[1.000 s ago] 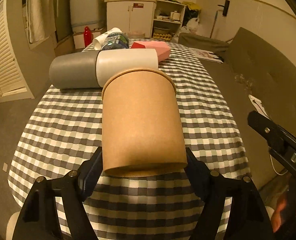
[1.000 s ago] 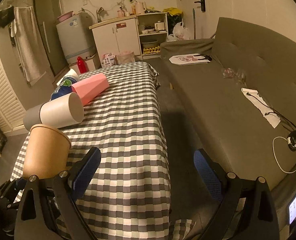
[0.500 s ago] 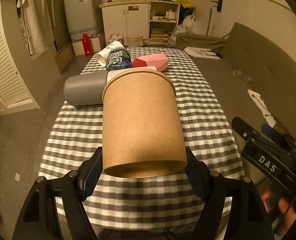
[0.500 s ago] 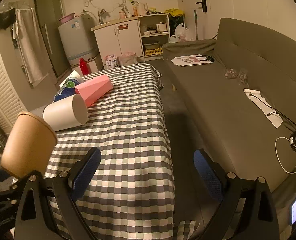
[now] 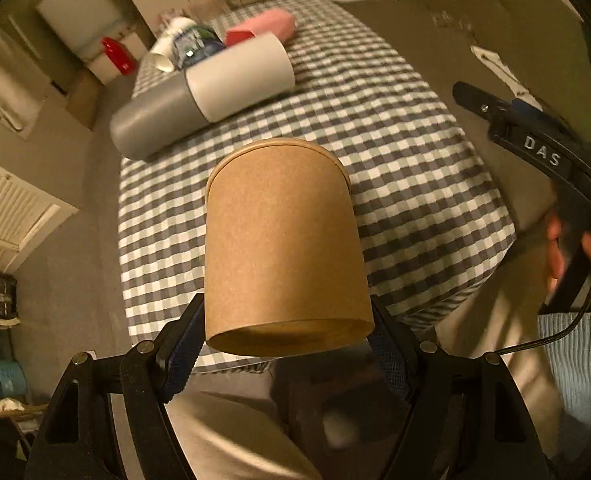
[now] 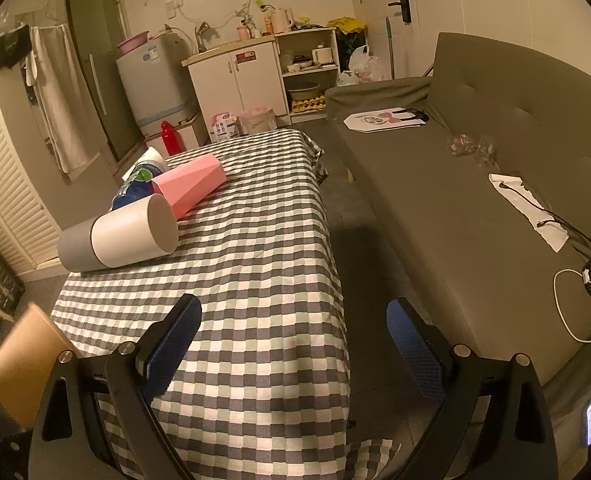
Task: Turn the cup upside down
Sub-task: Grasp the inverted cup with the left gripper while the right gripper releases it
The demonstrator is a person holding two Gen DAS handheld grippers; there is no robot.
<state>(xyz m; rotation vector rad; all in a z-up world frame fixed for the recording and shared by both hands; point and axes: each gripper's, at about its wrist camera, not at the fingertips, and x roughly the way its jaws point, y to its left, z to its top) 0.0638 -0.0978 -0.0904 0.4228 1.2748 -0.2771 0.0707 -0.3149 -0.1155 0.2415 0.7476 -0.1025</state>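
Observation:
My left gripper (image 5: 285, 344) is shut on a brown paper cup (image 5: 281, 240). It holds the cup in the air above the near end of the checkered table (image 5: 395, 128), the rolled rim pointing away from me and the base toward the camera. In the right wrist view the brown cup (image 6: 19, 364) shows at the lower left, off the table's near left corner. My right gripper (image 6: 293, 344) is open and empty over the table's near right edge; it also shows in the left wrist view (image 5: 535, 148), held by a hand.
A grey and white tumbler (image 6: 115, 240) lies on its side on the table's left part. A pink cup (image 6: 191, 182) and a blue-printed cup (image 6: 139, 184) lie behind it. A grey sofa (image 6: 475, 208) runs along the right of the table.
My left gripper has lifted and pulled back toward the table's near end with the brown cup, tilting to look down on the table. The right gripper has hardly moved.

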